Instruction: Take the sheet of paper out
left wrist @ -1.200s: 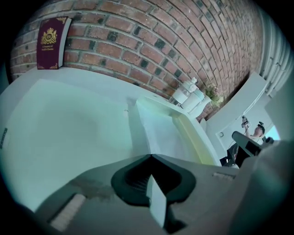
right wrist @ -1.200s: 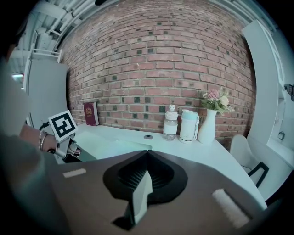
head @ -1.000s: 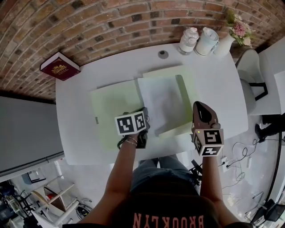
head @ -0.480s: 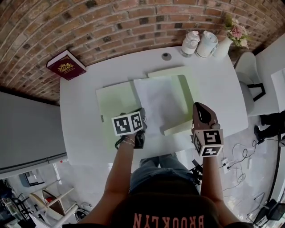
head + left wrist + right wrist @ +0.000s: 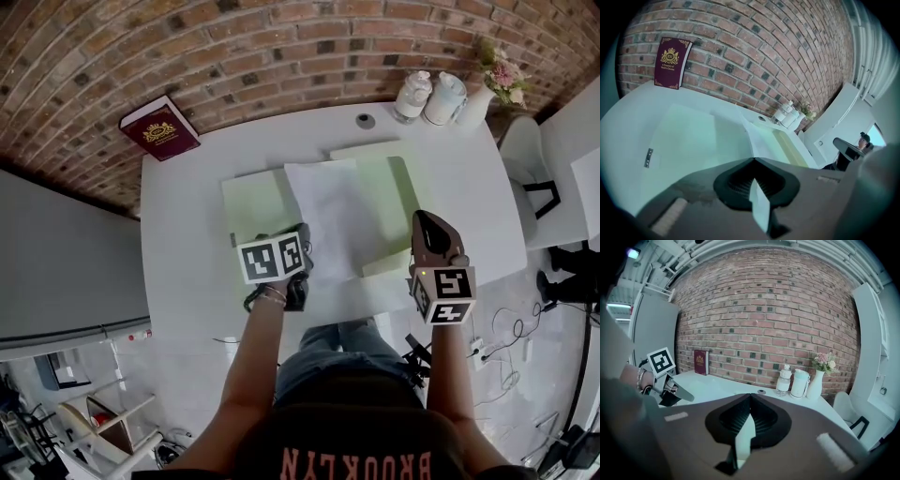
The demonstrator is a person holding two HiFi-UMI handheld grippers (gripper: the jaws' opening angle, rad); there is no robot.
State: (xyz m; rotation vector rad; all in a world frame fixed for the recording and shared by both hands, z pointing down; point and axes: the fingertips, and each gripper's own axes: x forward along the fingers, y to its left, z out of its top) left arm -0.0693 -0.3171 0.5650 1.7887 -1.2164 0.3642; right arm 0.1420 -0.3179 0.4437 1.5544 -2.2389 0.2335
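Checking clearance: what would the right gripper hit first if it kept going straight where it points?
The right gripper tilts down, so probably the white table near the round cap, before the bottle; depth is unclear.

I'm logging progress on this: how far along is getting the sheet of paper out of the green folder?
Done: the pale green folder lies open on the white table. In hand: the left gripper is shut on the near corner of the white sheet of paper. Left: most of the sheet lies over the folder; it must be drawn clear.
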